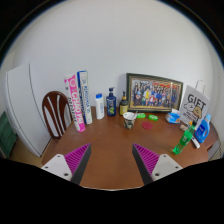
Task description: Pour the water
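Observation:
My gripper (112,160) stands open above the brown table (110,145), with nothing between its two pink-padded fingers (74,160). Far beyond them, along the back wall, stand a white bottle (99,105) and a blue-labelled bottle (111,103). A small cup-like container (129,120) sits in front of a framed picture (154,93). A green lid-like object (148,117) lies beside it. Whether any of them holds water I cannot tell.
Upright books (78,100) and a wooden chair back (56,112) stand at the back left, next to a white board (28,105). At the right are a white gift bag (194,103), a blue item (201,131) and a green tool (181,146).

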Available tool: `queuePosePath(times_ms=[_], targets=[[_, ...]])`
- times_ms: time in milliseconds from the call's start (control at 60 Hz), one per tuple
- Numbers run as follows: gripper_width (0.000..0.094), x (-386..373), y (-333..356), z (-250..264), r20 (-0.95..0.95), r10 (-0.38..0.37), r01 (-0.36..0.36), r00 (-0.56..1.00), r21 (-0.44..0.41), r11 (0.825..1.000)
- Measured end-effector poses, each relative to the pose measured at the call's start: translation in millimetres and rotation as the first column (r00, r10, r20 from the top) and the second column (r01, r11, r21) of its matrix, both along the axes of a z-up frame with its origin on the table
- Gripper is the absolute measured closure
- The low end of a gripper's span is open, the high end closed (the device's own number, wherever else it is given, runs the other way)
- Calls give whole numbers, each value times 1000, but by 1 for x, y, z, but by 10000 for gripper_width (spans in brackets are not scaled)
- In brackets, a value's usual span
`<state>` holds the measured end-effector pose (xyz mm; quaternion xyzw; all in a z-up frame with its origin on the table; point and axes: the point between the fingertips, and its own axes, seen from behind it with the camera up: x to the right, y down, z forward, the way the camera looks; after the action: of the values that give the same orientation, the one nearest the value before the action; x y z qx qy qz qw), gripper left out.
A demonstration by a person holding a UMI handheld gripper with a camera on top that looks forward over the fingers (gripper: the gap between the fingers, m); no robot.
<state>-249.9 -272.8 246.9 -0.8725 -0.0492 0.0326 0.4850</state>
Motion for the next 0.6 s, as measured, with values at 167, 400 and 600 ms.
queuePosePath(times_ms=[167,400,600], targets=[[81,54,0,-14,18,-65,65,998,9,998],[79,190,-7,-50,55,-197,194,979,49,980],[78,306,13,-81,76,-285,276,956,108,955]])
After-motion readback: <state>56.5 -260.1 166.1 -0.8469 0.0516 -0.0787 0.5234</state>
